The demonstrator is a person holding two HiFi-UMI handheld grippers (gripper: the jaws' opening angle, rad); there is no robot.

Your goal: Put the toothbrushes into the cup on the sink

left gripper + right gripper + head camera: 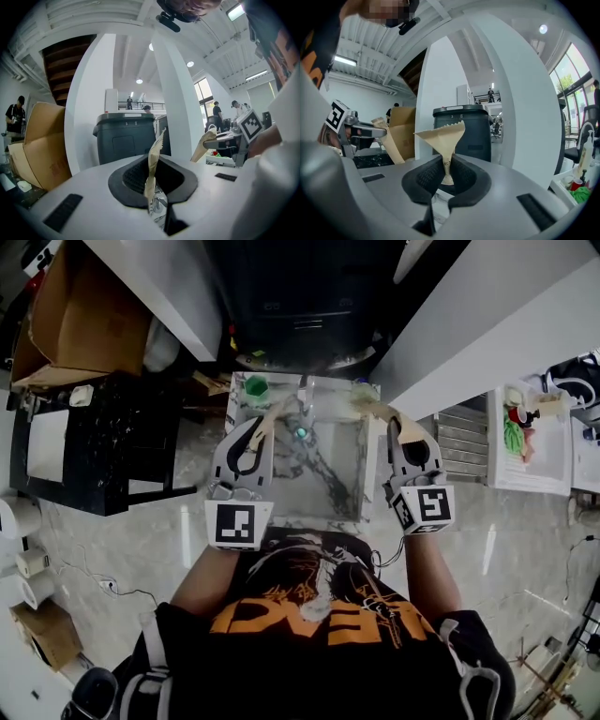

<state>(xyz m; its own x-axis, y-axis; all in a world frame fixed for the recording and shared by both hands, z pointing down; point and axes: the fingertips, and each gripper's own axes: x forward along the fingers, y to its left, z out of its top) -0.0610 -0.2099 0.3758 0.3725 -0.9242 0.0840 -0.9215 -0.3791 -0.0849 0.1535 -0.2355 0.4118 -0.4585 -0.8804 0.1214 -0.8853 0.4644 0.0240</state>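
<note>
**Two wrapped packets held above the sink**

The left gripper (154, 183) is clamped on a tan paper packet (153, 157). The right gripper (445, 176) pinches a second packet (443, 136). Each probably contains a toothbrush. Both grippers are raised over the marble sink (342, 479), and the green cup (255, 388) stands on its far left corner.

cup (256, 388) on sink (345, 454) ledge (back left), bin (300, 306) behind sink

left gripper view: dark bin (124, 138) dead centre, white pillar (176, 93) just right of it, cardboard box (42, 140) to its left, windows (202, 93) further right, round ceiling lights (139, 81) above it.
</note>
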